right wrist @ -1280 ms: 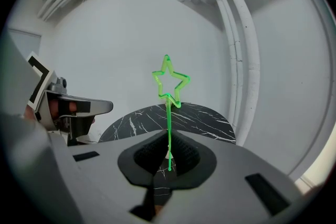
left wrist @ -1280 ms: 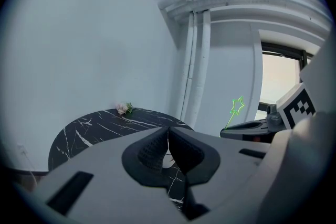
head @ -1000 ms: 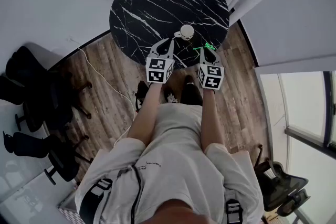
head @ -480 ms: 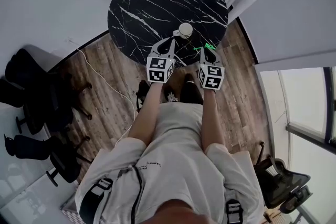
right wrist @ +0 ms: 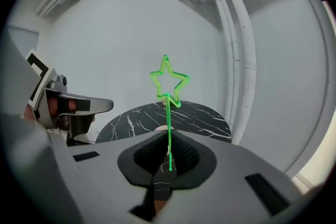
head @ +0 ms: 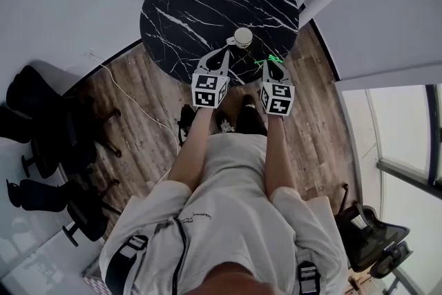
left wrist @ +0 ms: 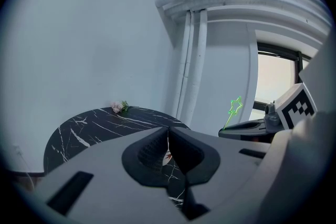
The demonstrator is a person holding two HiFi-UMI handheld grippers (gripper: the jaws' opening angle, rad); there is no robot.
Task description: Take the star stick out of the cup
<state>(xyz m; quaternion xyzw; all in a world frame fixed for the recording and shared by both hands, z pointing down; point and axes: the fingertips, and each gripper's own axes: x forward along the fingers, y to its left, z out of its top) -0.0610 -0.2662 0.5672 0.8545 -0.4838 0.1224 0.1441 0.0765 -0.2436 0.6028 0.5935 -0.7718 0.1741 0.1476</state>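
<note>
- A light grey T-shirt (head: 231,173) with short sleeves
- Pale shorts (head: 207,245) with a small line of dark print on the left leg, and a thin dark cord (head: 177,245) hanging down the front
- Black straps (head: 126,253) with buckles low on both sides
- Dark shoes (head: 253,119)
- The left tool (head: 226,53) and right tool (head: 271,67) are grey, and each carries a white cube (head: 210,90) with black square markers
- Close up, each tool has a smooth grey shell, black ribbed pads (left wrist: 149,150) and dark rectangular slots (right wrist: 265,186)

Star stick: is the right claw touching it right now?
Touching. The right gripper view shows the right claw shut on the star stick, gripping its lower shaft.
</note>
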